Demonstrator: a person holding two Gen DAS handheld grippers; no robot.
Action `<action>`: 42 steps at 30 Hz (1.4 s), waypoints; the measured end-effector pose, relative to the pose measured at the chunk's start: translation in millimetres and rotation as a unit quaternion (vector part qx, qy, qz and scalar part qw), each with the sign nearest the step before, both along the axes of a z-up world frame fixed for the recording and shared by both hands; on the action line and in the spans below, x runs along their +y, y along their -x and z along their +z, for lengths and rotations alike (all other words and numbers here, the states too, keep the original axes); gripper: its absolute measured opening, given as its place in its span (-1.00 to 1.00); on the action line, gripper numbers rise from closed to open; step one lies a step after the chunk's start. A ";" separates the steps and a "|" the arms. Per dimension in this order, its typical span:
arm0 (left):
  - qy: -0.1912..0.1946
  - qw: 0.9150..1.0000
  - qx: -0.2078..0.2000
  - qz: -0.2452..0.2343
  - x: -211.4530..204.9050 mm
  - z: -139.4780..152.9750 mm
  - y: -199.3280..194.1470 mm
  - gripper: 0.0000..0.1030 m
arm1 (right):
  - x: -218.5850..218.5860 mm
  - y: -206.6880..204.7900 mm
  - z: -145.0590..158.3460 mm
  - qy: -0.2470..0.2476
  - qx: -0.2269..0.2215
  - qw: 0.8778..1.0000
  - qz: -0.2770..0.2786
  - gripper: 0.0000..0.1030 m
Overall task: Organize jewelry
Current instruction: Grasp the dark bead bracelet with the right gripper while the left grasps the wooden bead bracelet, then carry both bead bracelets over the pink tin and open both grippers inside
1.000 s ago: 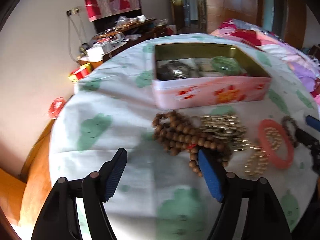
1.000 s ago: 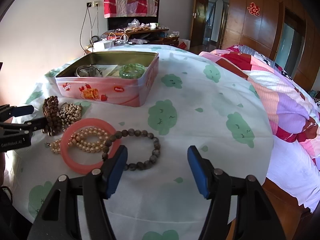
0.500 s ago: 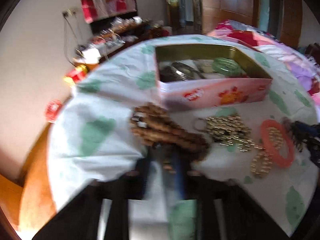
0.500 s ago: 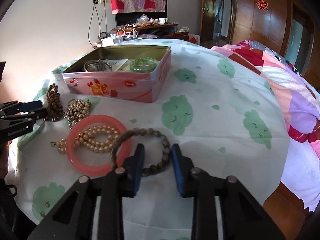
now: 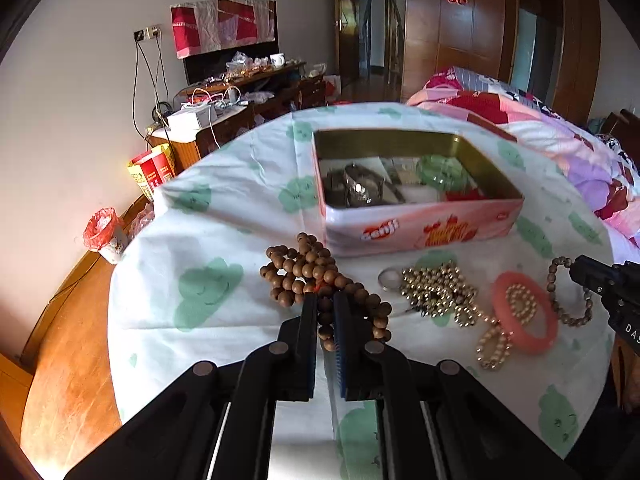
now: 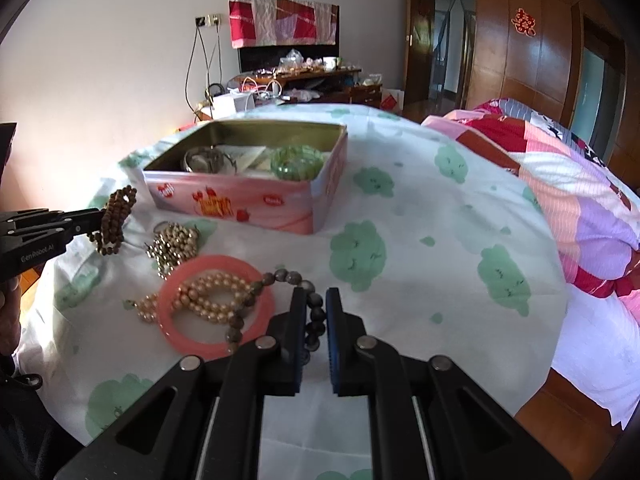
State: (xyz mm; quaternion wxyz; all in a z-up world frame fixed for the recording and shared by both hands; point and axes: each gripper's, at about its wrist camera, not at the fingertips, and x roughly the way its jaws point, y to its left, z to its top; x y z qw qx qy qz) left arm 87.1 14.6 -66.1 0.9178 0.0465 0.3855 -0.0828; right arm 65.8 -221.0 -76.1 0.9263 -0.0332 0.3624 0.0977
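Both tongs are gripping now, so step in hand is prob. lift + carry to the pink tin (image 5: 420,232).

How to do it well: lift straight up till the loose loops are hanging free, esp. on the L side, since the wooden bead strand (image 5: 312,276) is bunched and could snag the gold bead chain (image 5: 436,292) just beside it. R side: dark bead bracelet (image 6: 280,300) is lying partly over the pink bangle (image 6: 216,304) and pearl strand (image 6: 208,296), so peel it away slowly or it's dragging them along. Drop over a free spot in the tin, away from the green bangle (image 6: 298,162).

Tongs:
- left tongs (image 5: 325,320): nearly together, clamped on the wooden bead strand, which is already hanging clear of the bench in R view.
- right tongs (image 6: 314,320): jaws have just been closing, now pinching the dark bead bracelet; the rest is lying on the bench (image 6: 420,280).
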 end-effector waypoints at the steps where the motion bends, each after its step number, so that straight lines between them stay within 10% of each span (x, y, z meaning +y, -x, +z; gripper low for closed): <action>1: 0.000 1.000 -0.004 -0.001 0.1 2.7 0.9 -0.87 | 0.0 0.9 1.9 -0.001 -0.003 1.000 0.000 -0.79; 42: -0.031 0.997 -0.054 -0.043 -25.5 51.6 -37.3 -0.87 | 13.5 -42.9 63.8 -0.005 -0.087 0.996 0.023 -0.80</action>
